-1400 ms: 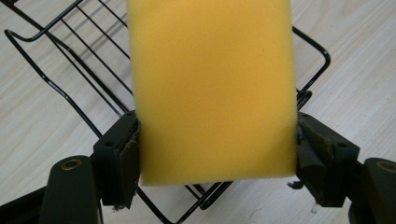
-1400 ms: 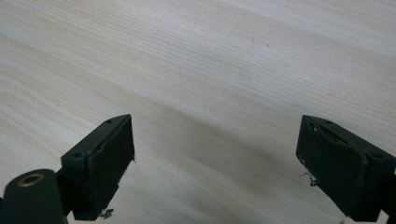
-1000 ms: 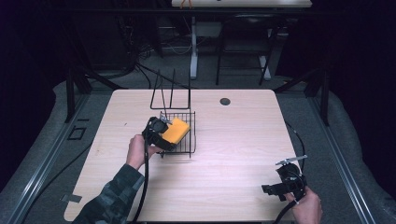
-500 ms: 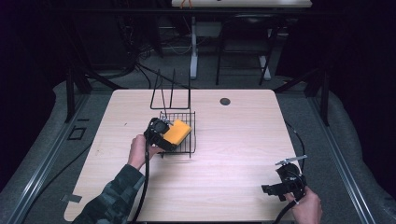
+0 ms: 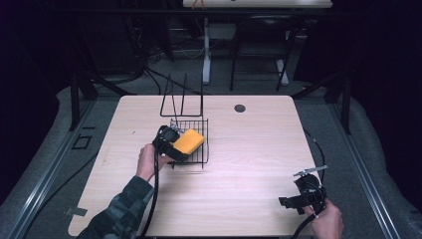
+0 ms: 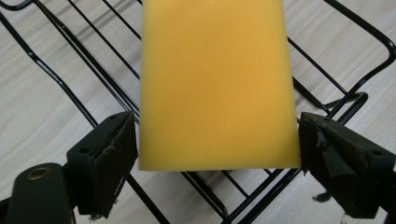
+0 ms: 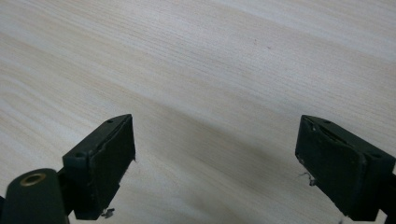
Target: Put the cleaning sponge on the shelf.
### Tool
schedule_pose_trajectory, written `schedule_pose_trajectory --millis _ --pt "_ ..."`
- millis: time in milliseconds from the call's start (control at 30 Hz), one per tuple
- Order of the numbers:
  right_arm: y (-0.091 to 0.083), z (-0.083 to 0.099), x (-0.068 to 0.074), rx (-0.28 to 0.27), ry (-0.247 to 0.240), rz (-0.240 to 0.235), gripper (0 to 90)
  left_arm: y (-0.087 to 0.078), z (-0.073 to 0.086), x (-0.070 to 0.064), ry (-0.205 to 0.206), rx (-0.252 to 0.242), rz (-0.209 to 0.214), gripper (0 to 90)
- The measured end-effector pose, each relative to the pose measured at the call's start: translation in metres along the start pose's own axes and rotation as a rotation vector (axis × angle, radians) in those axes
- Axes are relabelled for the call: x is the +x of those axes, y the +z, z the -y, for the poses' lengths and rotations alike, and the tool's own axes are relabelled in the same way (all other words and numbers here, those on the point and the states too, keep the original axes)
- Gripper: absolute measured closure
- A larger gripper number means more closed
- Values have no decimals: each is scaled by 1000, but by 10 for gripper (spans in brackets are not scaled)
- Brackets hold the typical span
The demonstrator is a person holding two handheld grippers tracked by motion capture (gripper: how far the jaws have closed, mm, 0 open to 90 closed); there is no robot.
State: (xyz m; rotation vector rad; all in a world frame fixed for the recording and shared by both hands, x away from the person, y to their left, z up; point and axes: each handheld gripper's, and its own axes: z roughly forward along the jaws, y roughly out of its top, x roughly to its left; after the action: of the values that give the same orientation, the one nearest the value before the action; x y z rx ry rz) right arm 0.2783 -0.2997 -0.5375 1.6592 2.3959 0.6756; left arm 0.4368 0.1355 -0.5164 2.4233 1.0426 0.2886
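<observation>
a pale wood table (image 5: pixel 239 179) sits in a dark room, with a black wire rack (image 5: pixel 191 142) toward its left. we see a yellow sponge (image 6: pixel 217 84) lying on the rack's wires, framed by our left gripper (image 6: pixel 217 154), whose jaws stand apart, just beside the sponge's two edges; whether they touch it we cannot tell. our right gripper (image 7: pixel 215 154) hangs wide apart over bare wood at the near right. the risk, we judge: a jaw tip snagging a wire and dragging the light rack, or the soft foam squashing and slipping free.
</observation>
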Motion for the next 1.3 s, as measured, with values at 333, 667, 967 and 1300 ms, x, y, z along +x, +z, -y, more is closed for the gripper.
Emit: schedule_pose_trajectory --millis 333,667,967,1300 --pt "-2 1 0 -10 10 -4 113 -16 5 0 -15 -36 -42 57" --pt "-3 2 -1 -13 13 1 113 -35 14 -2 -20 -65 -86 27" --pt "-3 2 0 -8 13 2 114 -52 33 -4 -21 -70 -112 23" --pt "-3 2 1 -11 13 2 114 -63 63 -10 -23 -67 -117 3"
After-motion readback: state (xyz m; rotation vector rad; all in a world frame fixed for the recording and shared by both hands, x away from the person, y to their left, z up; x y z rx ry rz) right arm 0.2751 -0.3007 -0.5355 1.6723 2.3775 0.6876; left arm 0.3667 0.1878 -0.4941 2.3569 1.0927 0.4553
